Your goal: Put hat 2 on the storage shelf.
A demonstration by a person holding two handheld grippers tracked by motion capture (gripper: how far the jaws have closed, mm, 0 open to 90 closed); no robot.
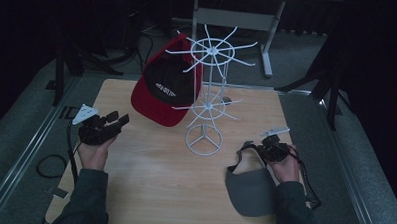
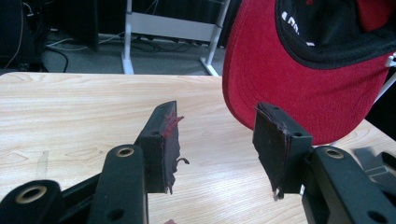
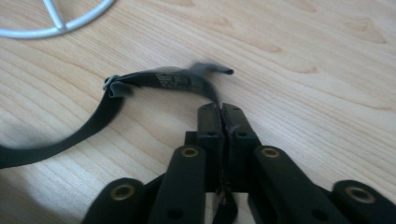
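A red cap [image 1: 159,98] with a black crown hangs on a white wire rack [image 1: 207,92] at the middle of the wooden table [image 1: 149,185]. In the left gripper view its red brim [image 2: 289,79] hangs just beyond my left gripper [image 2: 217,140], whose jaws stand open with nothing between them. In the high view the left gripper [image 1: 118,120] is level above the table's left side. A grey visor [image 1: 251,191] lies at the front right. My right gripper [image 3: 221,109] is shut on the visor's dark strap [image 3: 159,79], which loops off to the left; in the high view this gripper [image 1: 259,146] is at the visor's far end.
The rack's round base [image 1: 203,140] stands between my two hands, and its rim shows in the right gripper view [image 3: 60,28]. A white desk frame [image 1: 269,39] stands on the floor behind the table. A cable coil [image 1: 49,166] lies left of the table.
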